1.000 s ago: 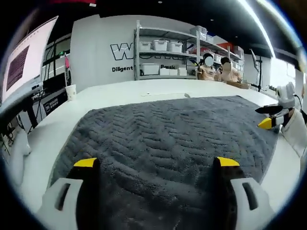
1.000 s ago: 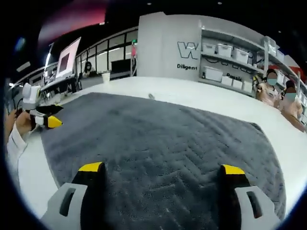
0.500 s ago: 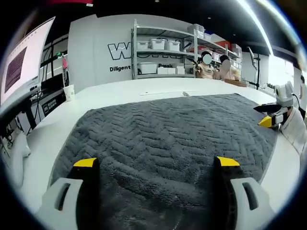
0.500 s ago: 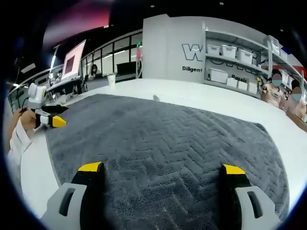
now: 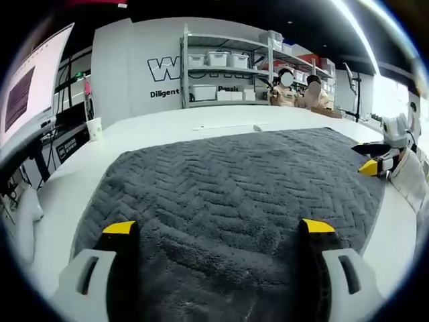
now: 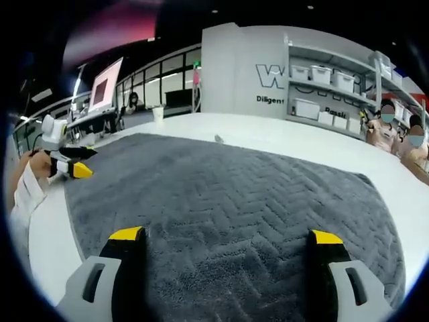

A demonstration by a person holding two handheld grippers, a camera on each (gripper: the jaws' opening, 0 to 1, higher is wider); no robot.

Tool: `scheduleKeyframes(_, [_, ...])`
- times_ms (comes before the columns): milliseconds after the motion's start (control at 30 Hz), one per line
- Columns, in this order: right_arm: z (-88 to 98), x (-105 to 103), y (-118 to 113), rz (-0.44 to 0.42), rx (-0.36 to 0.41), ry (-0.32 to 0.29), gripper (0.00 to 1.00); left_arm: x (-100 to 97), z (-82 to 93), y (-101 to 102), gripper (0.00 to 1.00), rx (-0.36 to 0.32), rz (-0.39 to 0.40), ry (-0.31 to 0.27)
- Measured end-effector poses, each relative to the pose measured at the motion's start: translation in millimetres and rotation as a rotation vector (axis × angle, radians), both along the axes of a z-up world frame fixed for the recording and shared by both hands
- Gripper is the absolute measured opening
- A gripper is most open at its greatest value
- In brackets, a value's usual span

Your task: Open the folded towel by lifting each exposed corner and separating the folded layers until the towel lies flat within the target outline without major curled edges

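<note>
A dark grey herringbone-textured towel [image 5: 234, 181] is seen spread open across a white bench [image 5: 67, 181], with a low ridge raised near the edge closest to the left gripper [image 5: 218, 228]. The yellow-tipped fingers [image 5: 119, 228] of that gripper are held wide apart above the towel, gripping nothing. The right gripper [image 6: 228, 235] is likewise held wide open over the cloth. A paper cup [image 5: 95, 127] and grey metal shelving with white bins [image 5: 221, 74] are seen beyond
</note>
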State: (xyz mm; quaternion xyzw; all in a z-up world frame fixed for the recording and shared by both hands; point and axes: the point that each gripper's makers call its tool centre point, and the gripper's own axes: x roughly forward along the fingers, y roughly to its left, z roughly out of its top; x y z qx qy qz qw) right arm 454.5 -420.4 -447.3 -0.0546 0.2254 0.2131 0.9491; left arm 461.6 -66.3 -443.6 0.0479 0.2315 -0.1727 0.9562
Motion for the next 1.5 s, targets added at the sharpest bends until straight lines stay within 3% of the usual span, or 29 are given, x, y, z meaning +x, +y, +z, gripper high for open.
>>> scheduleKeyframes(567, [6.0, -12, -9, -0.016, 0.006, -0.006, 0.99, -8.3, 6.9, 1, 0.94, 0.015, -0.021, -0.020])
scheduleKeyframes(867, [16.4, -24, -43, -0.075, 0.029, -0.020, 0.99, -26.8, 15.0, 36, 0.93, -0.015, 0.061, -0.029])
scheduleKeyframes(1067, [15.4, -33, -60, -0.101, 0.015, -0.010, 0.99, -38.1, 11.5, 54, 0.92, -0.011, 0.099, -0.018])
scheduleKeyframes(1500, [-0.8, -48, -84, -0.149, -0.029, 0.054, 0.99, -48.9, 3.4, 57, 0.87, -0.029, 0.103, -0.013])
